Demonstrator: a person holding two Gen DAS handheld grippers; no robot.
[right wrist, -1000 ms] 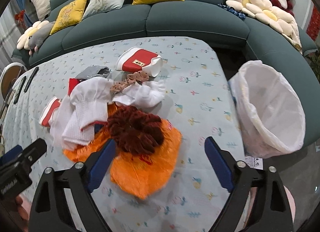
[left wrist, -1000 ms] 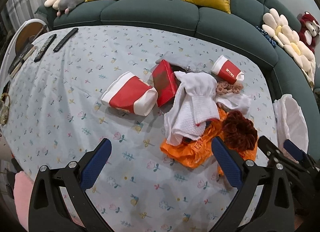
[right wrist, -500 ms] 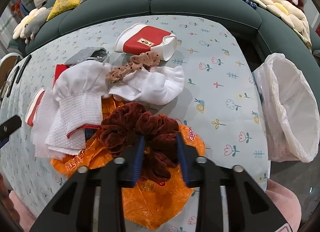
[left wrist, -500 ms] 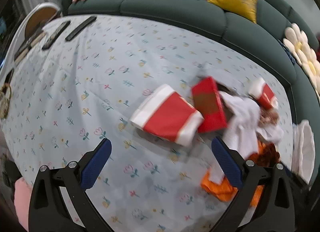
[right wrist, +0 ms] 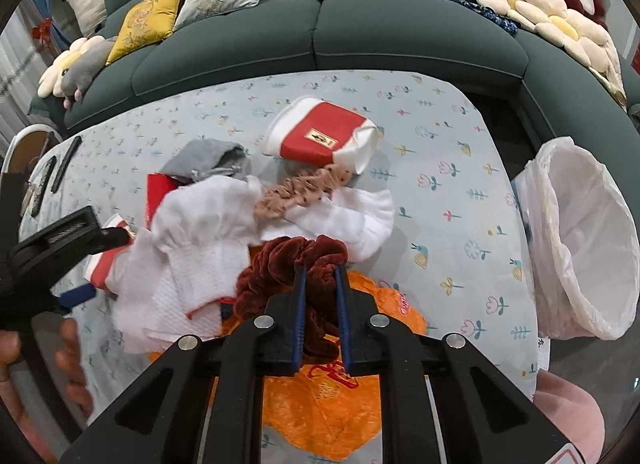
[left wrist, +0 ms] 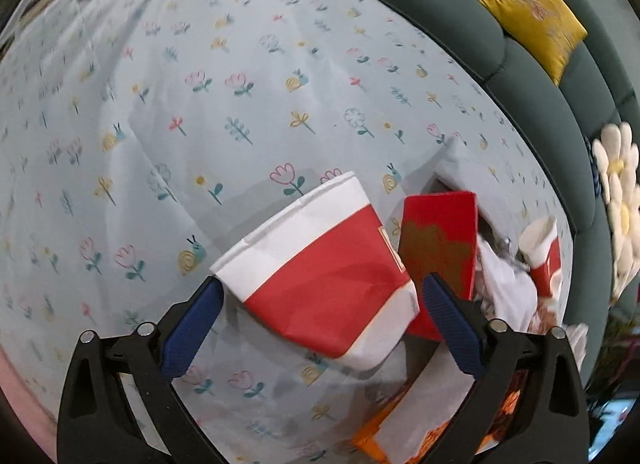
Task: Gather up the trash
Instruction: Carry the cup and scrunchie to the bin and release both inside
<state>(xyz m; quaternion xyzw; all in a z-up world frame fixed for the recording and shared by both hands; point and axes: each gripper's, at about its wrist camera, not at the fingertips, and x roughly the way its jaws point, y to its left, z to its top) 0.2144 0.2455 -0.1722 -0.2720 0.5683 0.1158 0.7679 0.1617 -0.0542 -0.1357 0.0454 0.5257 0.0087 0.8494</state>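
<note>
now dark red scrunchie between closing right hand-held gripper pads — pinched, over orange bag

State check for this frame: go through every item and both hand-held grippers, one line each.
Left hand-held gripper: jaws closing around the red-and-white paper bag, not yet gripping.
Right hand-held gripper: closing on the maroon scrunchie.
Lined bin: open.
Orange plastic bag: crumpled flat.

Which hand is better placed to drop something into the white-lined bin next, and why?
Right. The right gripper is closing on the dark red scrunchie, beside the bin. The left gripper, still closing, only straddles the red-and-white paper cup.
</note>
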